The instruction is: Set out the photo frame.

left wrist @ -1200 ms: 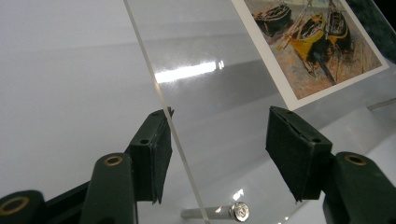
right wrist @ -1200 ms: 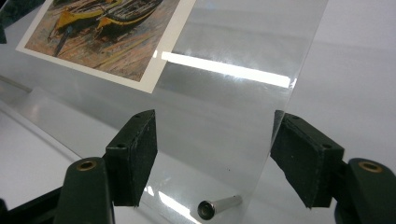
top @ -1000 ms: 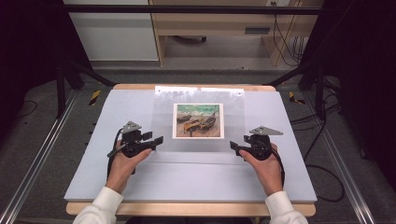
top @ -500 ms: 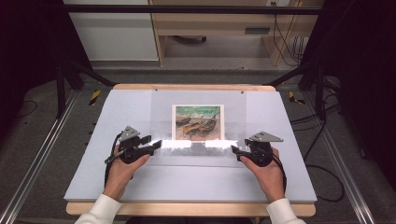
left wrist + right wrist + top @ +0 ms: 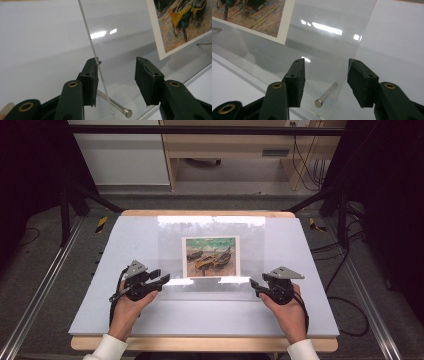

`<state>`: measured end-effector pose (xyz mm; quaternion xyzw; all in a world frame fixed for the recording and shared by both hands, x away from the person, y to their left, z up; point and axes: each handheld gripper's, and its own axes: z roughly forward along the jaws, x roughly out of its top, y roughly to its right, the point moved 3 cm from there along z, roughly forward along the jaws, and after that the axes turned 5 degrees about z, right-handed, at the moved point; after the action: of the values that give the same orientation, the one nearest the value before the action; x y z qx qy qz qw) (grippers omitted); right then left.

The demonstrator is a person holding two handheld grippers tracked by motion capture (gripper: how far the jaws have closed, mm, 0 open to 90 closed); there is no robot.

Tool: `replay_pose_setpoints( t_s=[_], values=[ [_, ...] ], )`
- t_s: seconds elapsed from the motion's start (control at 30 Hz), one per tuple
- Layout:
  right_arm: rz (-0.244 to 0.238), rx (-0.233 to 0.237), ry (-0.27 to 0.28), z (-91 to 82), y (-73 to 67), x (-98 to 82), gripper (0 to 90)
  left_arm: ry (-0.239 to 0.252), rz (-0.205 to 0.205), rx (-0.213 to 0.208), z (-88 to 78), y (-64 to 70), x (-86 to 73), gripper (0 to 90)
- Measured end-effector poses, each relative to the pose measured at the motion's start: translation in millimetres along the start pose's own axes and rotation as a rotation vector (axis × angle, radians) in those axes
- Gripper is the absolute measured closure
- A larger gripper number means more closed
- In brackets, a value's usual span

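Observation:
A clear plastic sheet (image 5: 172, 250) lies on the white board (image 5: 125, 320) over a painted print of boats (image 5: 211, 256). My left gripper (image 5: 162, 279) is at the sheet's near left corner and my right gripper (image 5: 254, 285) at its near right corner. In the left gripper view the jaws (image 5: 116, 67) have just been closing. They stand apart, with the sheet's edge (image 5: 120, 30) and a metal pin (image 5: 115, 106) between them. The right gripper's jaws (image 5: 325, 68) have also been closing and straddle the sheet (image 5: 324, 42) and a pin (image 5: 325, 96), with a gap on both sides.
The board rests on a wooden table (image 5: 200, 343) with bare white surface to the left, right and front of the sheet. Metal rails (image 5: 45, 290) run along the floor on both sides. Cables (image 5: 345, 290) lie on the floor at the right.
Both grippers have drawn a little toward the near edge of the table and their jaws have narrowed. The sheet's near edge now glints, and the print sits slightly nearer.

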<state>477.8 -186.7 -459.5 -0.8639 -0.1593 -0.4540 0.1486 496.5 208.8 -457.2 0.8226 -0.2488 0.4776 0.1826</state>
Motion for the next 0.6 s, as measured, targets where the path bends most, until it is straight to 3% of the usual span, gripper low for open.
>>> replay_pose_setpoints(
  t_s=[0.6],
  values=[
    [0.001, -0.031, 0.009, -10.7, -3.5, -12.9, 61.8, 0.003, -0.023, 0.018, -9.4, 8.1, -8.3, 62.3]
  ],
)
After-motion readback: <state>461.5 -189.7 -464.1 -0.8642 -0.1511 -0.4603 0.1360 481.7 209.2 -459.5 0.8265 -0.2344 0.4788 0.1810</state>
